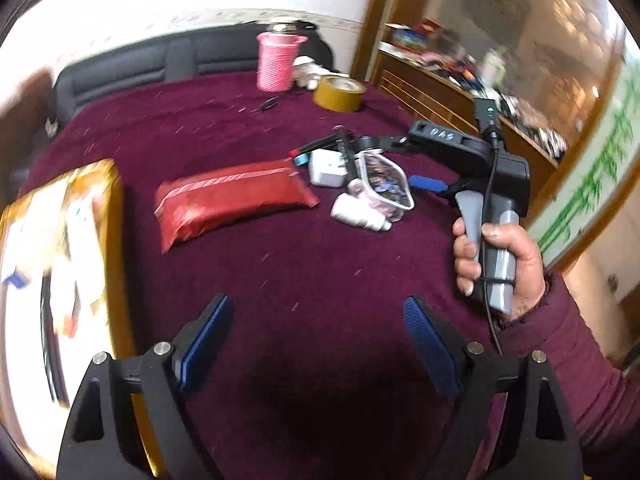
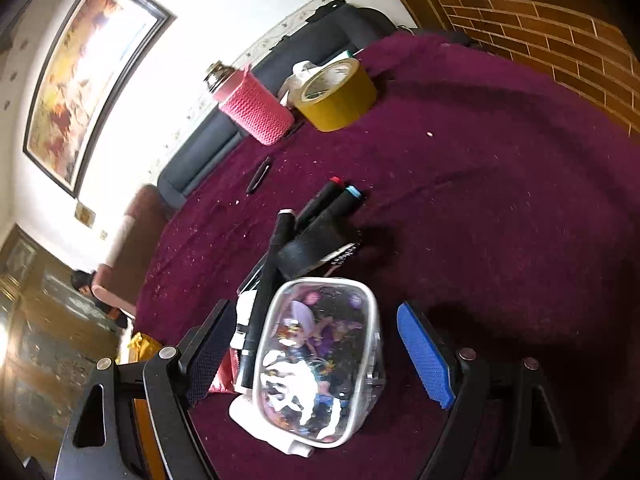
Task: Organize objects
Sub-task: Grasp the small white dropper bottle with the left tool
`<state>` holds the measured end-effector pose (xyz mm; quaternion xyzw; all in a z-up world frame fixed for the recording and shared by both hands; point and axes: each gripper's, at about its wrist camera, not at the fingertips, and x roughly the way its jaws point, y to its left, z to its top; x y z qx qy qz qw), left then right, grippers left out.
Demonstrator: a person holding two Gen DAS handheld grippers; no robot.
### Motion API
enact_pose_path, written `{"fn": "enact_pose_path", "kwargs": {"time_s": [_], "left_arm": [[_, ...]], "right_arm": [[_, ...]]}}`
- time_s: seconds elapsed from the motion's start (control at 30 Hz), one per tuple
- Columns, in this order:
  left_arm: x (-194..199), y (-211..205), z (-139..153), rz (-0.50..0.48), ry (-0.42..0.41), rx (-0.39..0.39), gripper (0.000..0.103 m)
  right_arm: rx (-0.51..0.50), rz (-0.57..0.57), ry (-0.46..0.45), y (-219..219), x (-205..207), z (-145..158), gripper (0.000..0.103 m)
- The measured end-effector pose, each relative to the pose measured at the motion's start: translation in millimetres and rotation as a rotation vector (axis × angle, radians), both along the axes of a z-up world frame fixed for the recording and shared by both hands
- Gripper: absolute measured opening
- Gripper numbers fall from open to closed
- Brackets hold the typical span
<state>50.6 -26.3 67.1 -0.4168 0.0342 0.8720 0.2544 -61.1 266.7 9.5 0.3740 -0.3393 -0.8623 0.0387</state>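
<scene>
A clear pouch (image 2: 320, 360) with a purple cartoon print lies on the maroon tablecloth (image 2: 480, 200), on a pile with black markers (image 2: 320, 208) and white items. My right gripper (image 2: 316, 344) is open, its blue pads on either side of the pouch, not closed on it. In the left wrist view the same pouch (image 1: 386, 184) lies under the right gripper (image 1: 384, 160), beside a white bottle (image 1: 358, 212), a white box (image 1: 328, 168) and a red packet (image 1: 232, 200). My left gripper (image 1: 318, 336) is open and empty above the bare cloth.
A pink knitted holder (image 1: 278, 62) and a roll of yellow tape (image 1: 340, 92) stand at the far side; both also show in the right wrist view, holder (image 2: 256, 112) and tape (image 2: 338, 96). An orange box (image 1: 60, 264) with papers sits at left. A wooden cabinet (image 1: 460, 100) stands right.
</scene>
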Motion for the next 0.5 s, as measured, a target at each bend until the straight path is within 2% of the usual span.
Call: {"fn": "enact_pose_path", "kwargs": {"time_s": [0.1,0.27,0.5], "left_arm": [[-18,37,-3,-0.058,0.049,-0.035,0.086],[-56,83,-27,-0.114,-0.012,-0.041,0.086],[-104,122,-53,-0.207,-0.009,-0.119,0.086]], "right_arm": [[-0.043,-0.021,-0.004,14,3,-4,0.086],[-0.100,-0.030,0.017,23,6,-2,0.089],[-0.136,-0.005,0.000,19,0,-2,0.089]]}}
